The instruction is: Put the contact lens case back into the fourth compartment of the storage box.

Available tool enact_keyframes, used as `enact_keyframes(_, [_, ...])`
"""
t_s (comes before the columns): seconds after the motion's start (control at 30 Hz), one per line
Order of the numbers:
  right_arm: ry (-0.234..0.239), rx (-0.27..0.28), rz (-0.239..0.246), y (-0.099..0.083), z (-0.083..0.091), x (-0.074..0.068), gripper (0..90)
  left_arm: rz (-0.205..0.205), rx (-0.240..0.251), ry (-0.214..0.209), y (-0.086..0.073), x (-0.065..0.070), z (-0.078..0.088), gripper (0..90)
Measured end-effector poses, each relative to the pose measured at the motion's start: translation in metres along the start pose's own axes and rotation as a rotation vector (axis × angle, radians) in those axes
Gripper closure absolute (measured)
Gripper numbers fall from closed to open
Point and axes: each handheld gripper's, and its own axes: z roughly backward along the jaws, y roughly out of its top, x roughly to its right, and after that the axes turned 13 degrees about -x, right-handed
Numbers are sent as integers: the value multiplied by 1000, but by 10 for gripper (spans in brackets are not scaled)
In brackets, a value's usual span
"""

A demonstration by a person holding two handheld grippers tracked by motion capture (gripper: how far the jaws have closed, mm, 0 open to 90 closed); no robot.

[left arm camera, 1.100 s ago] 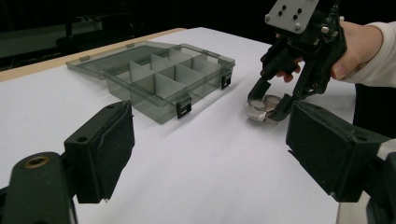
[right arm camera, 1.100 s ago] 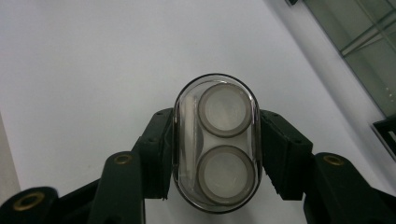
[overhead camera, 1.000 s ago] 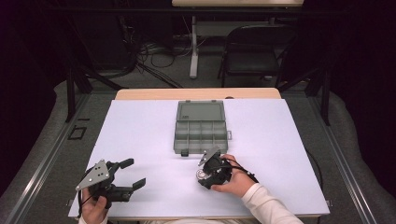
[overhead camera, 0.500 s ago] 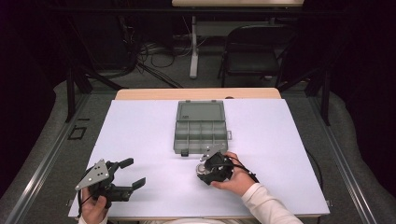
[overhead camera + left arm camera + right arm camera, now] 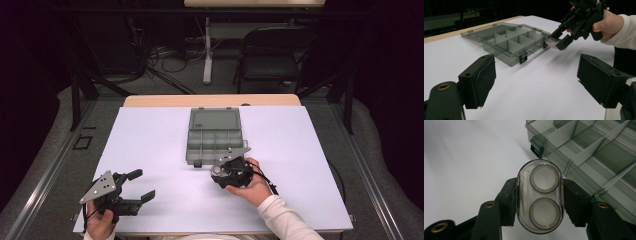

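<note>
Right gripper view shows right tongs (image 5: 539,195) clamping a clear two-ringed case (image 5: 539,196), blurry overhead; left tongs (image 5: 536,82) apart.

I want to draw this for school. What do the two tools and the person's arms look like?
Both tools are black. The left tool has two chunky, blocky jaws with flat pads, brass-coloured rivets at the joints, and a grey three-cornered plate on top. The right tool has a black cable trailing from it. The arm behind it wears a white sleeve.
</note>
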Motion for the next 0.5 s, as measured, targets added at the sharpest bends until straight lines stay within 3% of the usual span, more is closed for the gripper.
enact_keyframes(0.23, [-13, 40, -72, 0, 4, 9, 487, 7, 2, 0, -1, 0, 2, 161])
enact_keyframes(0.5, [-29, 54, -119, 0, 9, 15, 487, 18, 7, 13, -1, -1, 2, 161])
